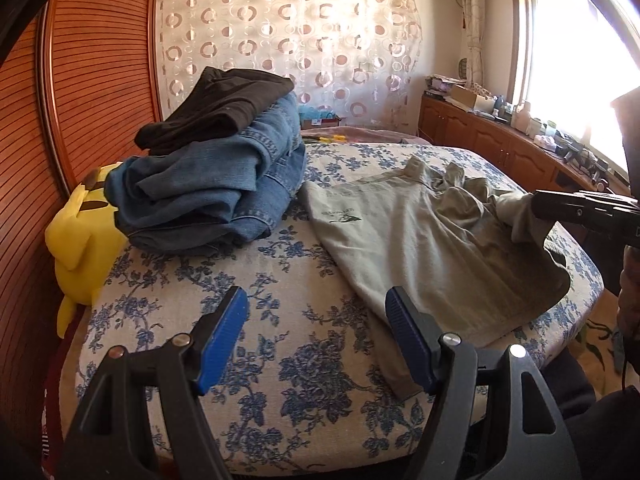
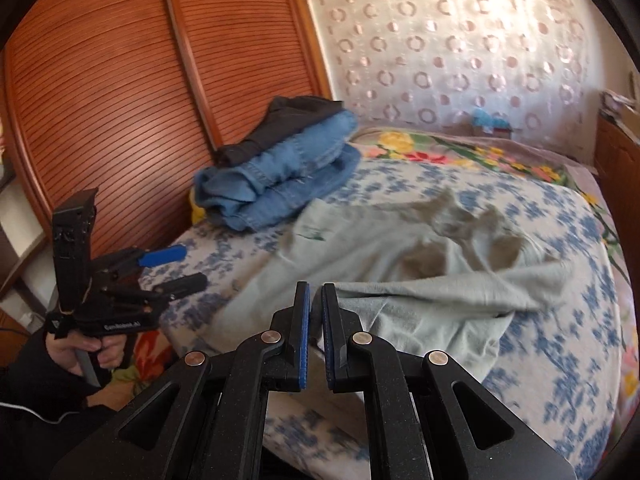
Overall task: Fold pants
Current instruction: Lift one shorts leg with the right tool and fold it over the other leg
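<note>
Pale grey-green pants [image 1: 432, 236] lie spread and partly rumpled on the floral bed; they also show in the right wrist view [image 2: 400, 264]. My left gripper [image 1: 316, 312] is open and empty, just above the bed by the pants' near left edge; it also shows in the right wrist view [image 2: 176, 266]. My right gripper [image 2: 316, 300] is shut on an edge of the pants and lifts the cloth a little. In the left wrist view it [image 1: 536, 208] shows at the right, pinching the fabric.
A stack of folded blue jeans [image 1: 212, 188] with a dark garment [image 1: 216, 112] on top sits at the bed's far left. A yellow plush toy [image 1: 80, 240] lies by the wooden louvred wardrobe [image 1: 92, 64]. A wooden cabinet [image 1: 500, 140] with clutter runs under the window.
</note>
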